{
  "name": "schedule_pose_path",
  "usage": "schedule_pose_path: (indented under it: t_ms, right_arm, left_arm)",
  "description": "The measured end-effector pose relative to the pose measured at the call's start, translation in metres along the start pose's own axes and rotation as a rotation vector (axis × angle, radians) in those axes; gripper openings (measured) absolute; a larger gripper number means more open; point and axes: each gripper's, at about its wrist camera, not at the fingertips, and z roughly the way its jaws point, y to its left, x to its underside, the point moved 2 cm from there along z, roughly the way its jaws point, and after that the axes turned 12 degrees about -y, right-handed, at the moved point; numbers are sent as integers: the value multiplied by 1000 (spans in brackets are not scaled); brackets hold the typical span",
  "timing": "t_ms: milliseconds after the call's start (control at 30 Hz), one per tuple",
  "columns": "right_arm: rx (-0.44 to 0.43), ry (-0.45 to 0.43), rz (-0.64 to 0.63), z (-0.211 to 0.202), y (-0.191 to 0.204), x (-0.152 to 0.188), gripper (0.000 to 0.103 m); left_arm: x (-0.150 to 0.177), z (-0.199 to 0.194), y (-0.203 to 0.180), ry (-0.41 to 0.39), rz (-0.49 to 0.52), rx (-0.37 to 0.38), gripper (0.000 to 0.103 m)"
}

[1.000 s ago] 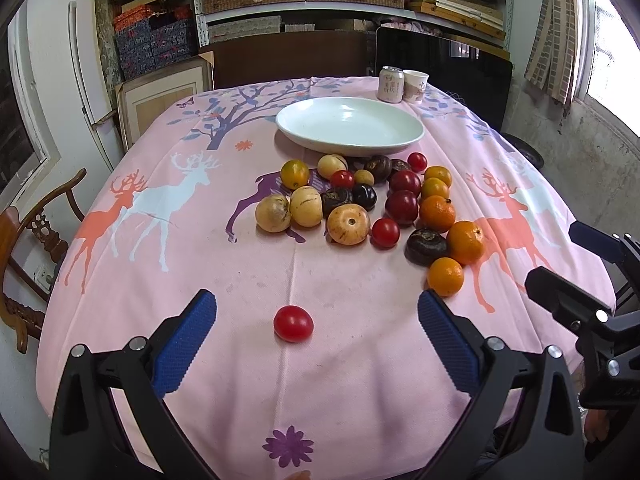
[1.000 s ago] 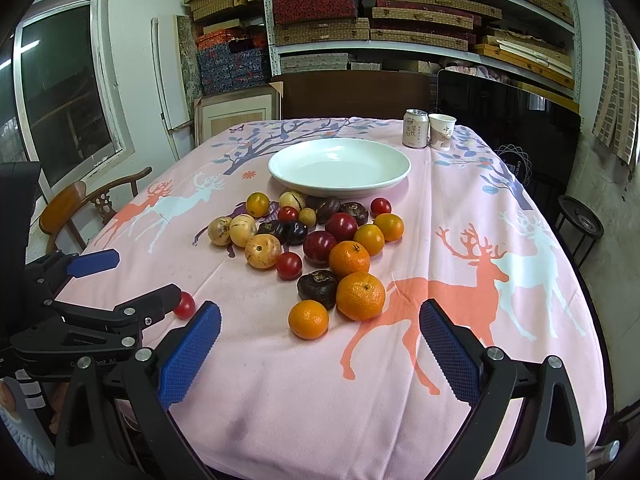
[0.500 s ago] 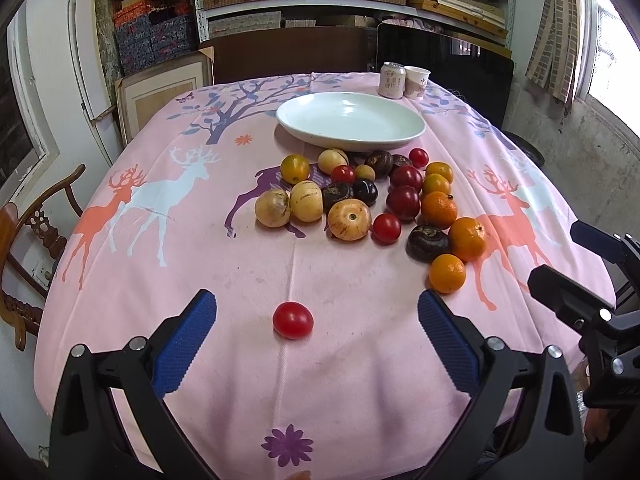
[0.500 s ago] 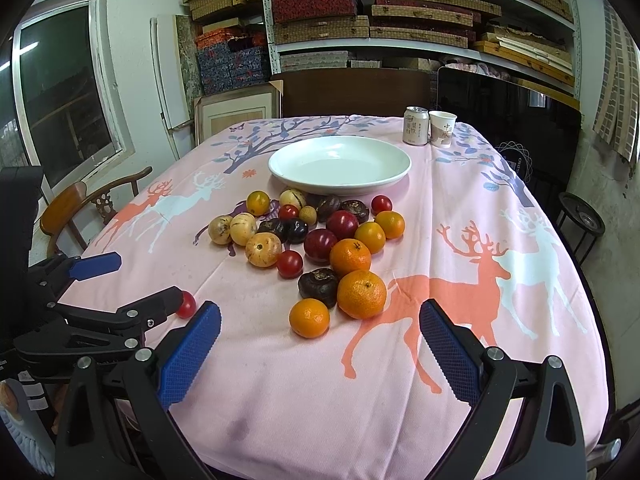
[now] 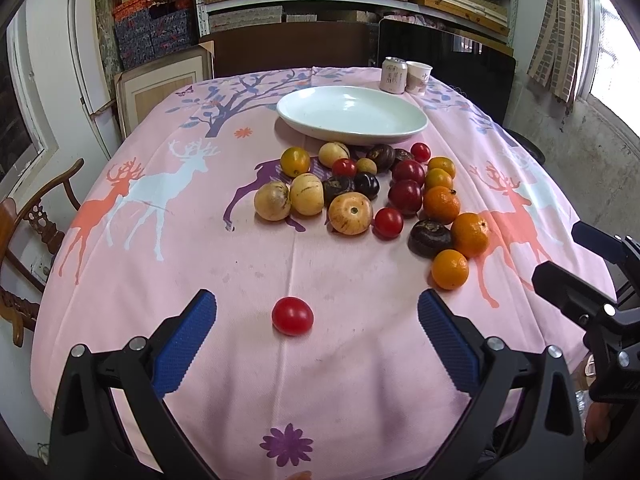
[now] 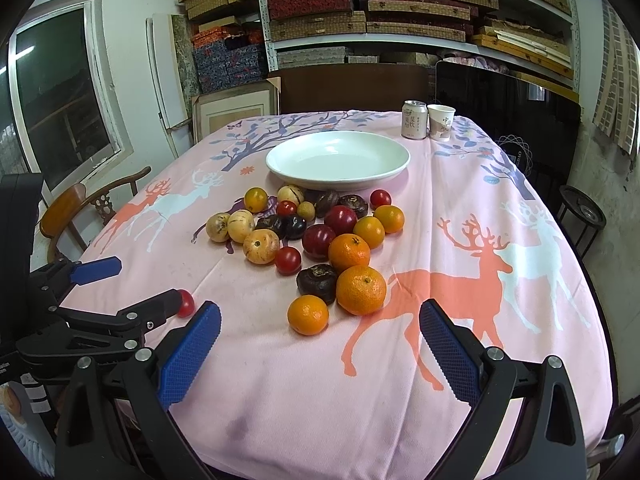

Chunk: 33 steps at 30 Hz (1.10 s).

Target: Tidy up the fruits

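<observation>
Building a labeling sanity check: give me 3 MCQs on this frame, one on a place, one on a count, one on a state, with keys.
1. Where is the lone red tomato?
A. on the white plate
B. on the cloth ahead of the left tool, apart from the fruit pile
C. beside the can

2. How many orange citrus fruits lie at the pile's near right edge, around the dark fruit?
A. three
B. one
C. six

3. What state is the white plate in?
A. piled with fruit
B. upside down
C. empty

Key: 1 B, the tomato sits alone between the fingers of the left tool, near the table edge. 2 A, three oranges cluster there. 3 C, no fruit lies in the plate; the right tool is open and holds nothing.
</observation>
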Motion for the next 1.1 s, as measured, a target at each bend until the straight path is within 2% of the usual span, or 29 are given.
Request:
schedule_pose_path:
  t_ms: [1100]
  right_arm:
    - [-7, 16, 24, 4, -4, 2, 100]
  left_arm:
    - [3, 6, 1, 14, -5, 1, 99]
